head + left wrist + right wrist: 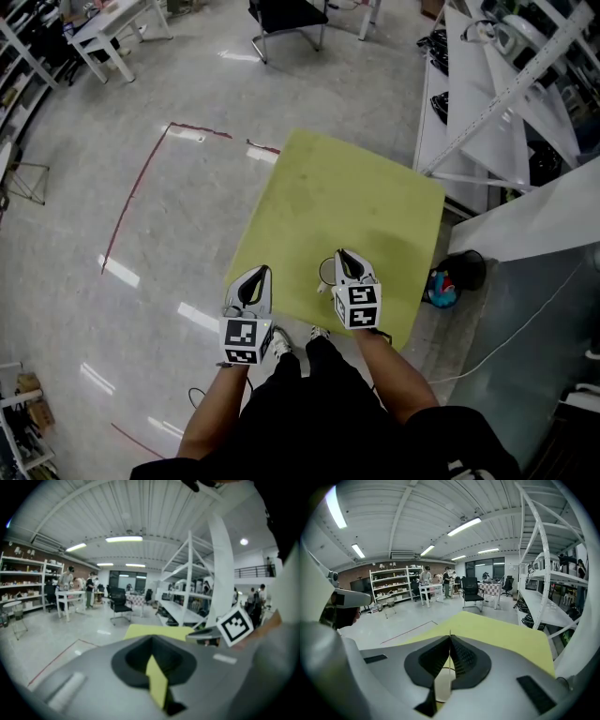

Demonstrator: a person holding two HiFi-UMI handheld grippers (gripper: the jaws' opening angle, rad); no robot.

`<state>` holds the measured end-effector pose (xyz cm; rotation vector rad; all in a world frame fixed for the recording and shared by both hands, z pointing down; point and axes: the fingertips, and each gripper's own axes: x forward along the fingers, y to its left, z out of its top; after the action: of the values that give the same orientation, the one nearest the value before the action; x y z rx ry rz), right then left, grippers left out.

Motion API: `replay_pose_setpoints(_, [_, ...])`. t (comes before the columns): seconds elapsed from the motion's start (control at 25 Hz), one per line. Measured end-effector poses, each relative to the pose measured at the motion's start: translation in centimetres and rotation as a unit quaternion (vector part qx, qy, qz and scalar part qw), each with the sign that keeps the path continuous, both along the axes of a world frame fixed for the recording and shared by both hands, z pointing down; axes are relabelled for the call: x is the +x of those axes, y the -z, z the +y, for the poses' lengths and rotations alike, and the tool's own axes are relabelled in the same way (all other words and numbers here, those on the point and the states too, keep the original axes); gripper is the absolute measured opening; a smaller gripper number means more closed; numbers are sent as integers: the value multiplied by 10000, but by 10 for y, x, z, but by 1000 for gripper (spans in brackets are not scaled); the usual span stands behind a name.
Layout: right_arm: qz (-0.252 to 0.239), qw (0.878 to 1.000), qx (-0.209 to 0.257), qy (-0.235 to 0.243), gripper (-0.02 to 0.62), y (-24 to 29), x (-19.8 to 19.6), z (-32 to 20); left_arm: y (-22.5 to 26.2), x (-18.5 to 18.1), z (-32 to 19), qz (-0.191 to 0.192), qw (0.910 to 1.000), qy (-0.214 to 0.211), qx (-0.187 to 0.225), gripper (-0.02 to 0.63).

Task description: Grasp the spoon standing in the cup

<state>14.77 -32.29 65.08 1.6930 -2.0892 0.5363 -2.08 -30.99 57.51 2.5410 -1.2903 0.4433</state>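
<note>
R gripper (pixel 450 638) pinched on thin spoon (pixel 449 632) handle; bowl hidden in cup (pixel 443 686), partly obscured. L gripper (pixel 151 641) pressed together, empty.

Yellow-green table (pixel 356 187), pale grey floor (pixel 187 84) with red tape line (pixel 136 192), black-and-white chequered marker cubes (pixel 245 339)

One left gripper (pixel 264 272), one right gripper (pixel 340 253), one yellow table (pixel 375 206), one cup (pixel 442 687), one spoon (pixel 449 663).

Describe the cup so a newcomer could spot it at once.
Start at the yellow-green table. Near its front edge, under the right gripper, sits the pale round cup, the only vessel there, with a thin spoon handle rising between the shut jaws.
</note>
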Motion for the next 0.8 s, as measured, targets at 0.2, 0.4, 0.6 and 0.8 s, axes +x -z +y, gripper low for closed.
replay_pose_setpoints(0.2, [-23, 9990, 440, -27, 12, 43, 0, 4, 12, 2, 4, 110, 9998, -58, 131, 6])
replay_pose_setpoints(0.4, [-64, 9950, 998, -55, 12, 100, -3, 7, 30, 1, 5, 290, 9991, -82, 298, 6])
replay_pose_setpoints(0.6, [-178, 9879, 1535, -162, 12, 149, -4, 12, 46, -2, 4, 426, 9980, -88, 455, 6])
replay_pose_setpoints(0.8, [-204, 9806, 1937, -213, 12, 188, -4, 14, 70, -2, -6, 529, 9959, -91, 725, 6])
